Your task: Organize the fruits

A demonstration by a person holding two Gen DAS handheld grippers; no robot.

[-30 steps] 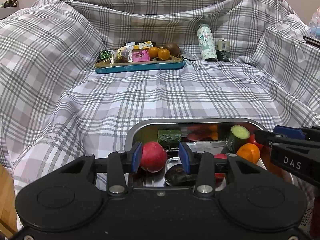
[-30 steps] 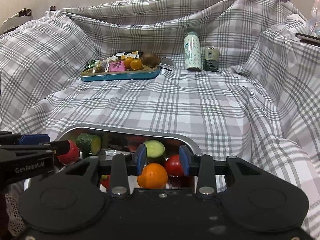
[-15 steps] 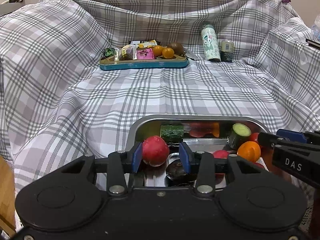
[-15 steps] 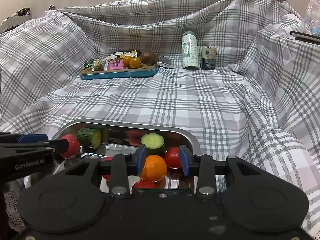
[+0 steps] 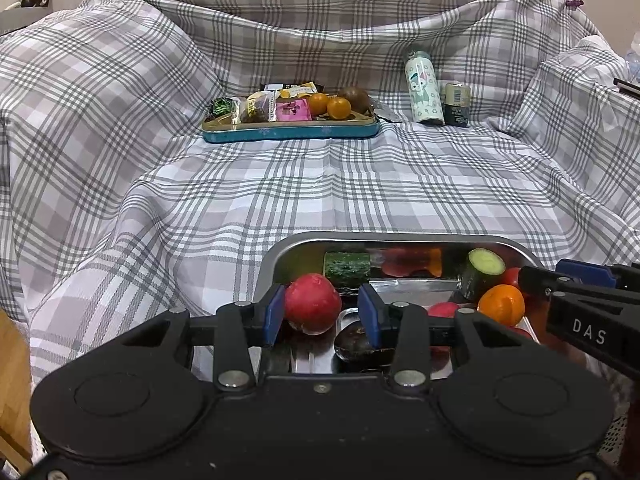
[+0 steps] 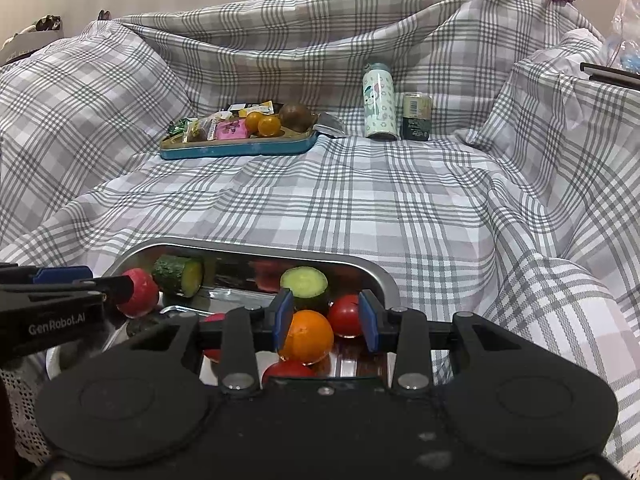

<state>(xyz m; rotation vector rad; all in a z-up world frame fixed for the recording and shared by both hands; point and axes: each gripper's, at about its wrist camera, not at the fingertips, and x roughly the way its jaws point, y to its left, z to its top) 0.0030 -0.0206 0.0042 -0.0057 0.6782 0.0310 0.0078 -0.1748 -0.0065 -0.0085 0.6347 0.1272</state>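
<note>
A steel tray (image 5: 400, 236) (image 6: 240, 246) lies on the plaid cloth right in front of me. It holds a red fruit (image 5: 312, 308), an orange (image 6: 308, 336), a tomato (image 6: 346, 316), two cucumber pieces (image 5: 346, 266) (image 5: 482, 270) and a dark fruit (image 5: 354, 342). My left gripper (image 5: 322, 314) hangs over the tray's left end. Its pads stand a little apart; the red fruit shows between them, against the left pad only. My right gripper (image 6: 326, 320) is over the right end, pads likewise apart, with the orange beside its left pad.
A teal tray (image 5: 290, 132) with snack packets, small oranges and a brown fruit sits at the back. A patterned bottle (image 5: 420, 92) and a can (image 5: 456, 104) stand to its right. Bare plaid cloth lies between the two trays; the cloth rises on both sides.
</note>
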